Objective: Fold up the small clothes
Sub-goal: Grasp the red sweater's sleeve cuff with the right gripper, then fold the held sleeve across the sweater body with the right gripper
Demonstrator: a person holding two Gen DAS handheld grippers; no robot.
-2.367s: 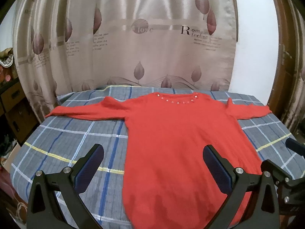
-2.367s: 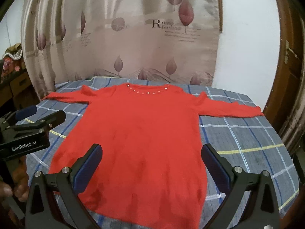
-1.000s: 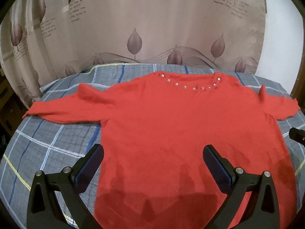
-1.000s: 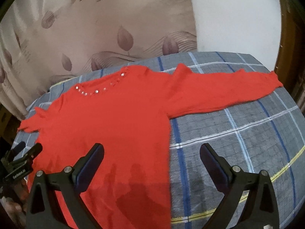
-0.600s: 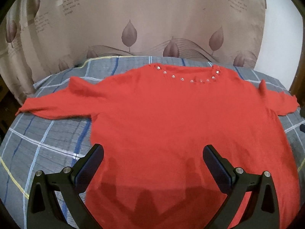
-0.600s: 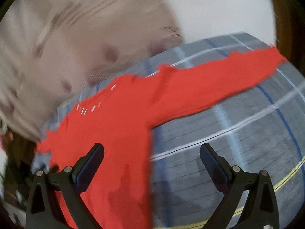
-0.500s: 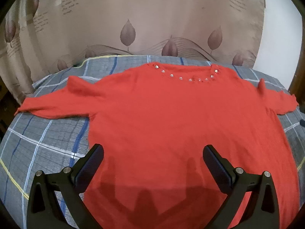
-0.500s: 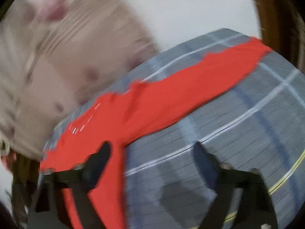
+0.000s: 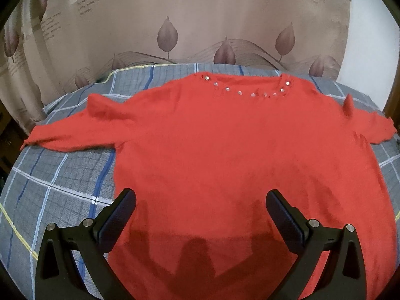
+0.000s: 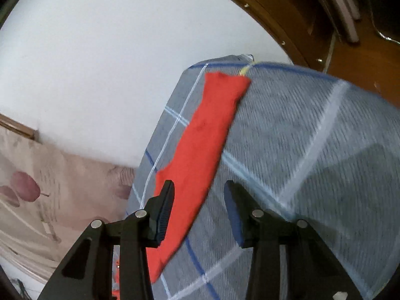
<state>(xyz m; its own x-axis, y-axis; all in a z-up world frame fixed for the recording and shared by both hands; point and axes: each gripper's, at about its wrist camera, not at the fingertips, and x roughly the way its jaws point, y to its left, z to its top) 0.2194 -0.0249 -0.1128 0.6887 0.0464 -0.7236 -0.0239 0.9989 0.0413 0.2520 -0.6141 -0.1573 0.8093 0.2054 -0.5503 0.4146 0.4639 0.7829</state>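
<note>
left gripper: held low over the near hem of the red sweater, pointing along the body toward the neckline; jaws spread wide, released, nothing between them; its shadow falls on the cloth just ahead.

right gripper: tilted, pointing along the right sleeve toward the cuff; jaws partly closed but still apart, straddling the sleeve's lower part; whether the pads touch the fabric cannot be told, the view is motion-blurred.

red sweater: lies flat, face up, on the bed; body centred, row of silver studs along the neckline near the far edge; left sleeve stretched toward the left edge; right sleeve stretched out with its cuff at the far right corner of the bed.

bed: grey plaid cover with blue, white and yellow lines.

room: beige curtain with leaf print and lettering behind the far edge; white wall to the right; brown wooden frame beyond the right corner.
</note>
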